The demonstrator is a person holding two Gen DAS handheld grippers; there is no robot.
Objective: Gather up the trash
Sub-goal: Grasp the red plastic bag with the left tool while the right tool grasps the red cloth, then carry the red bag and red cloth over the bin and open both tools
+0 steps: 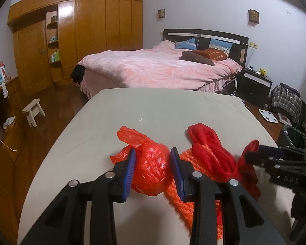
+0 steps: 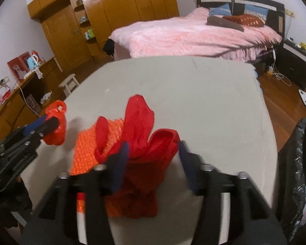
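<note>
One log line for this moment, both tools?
left tool: around red bag, contact unclear | right tool: open over red cloth | orange wrap: on table | bin: right
</note>
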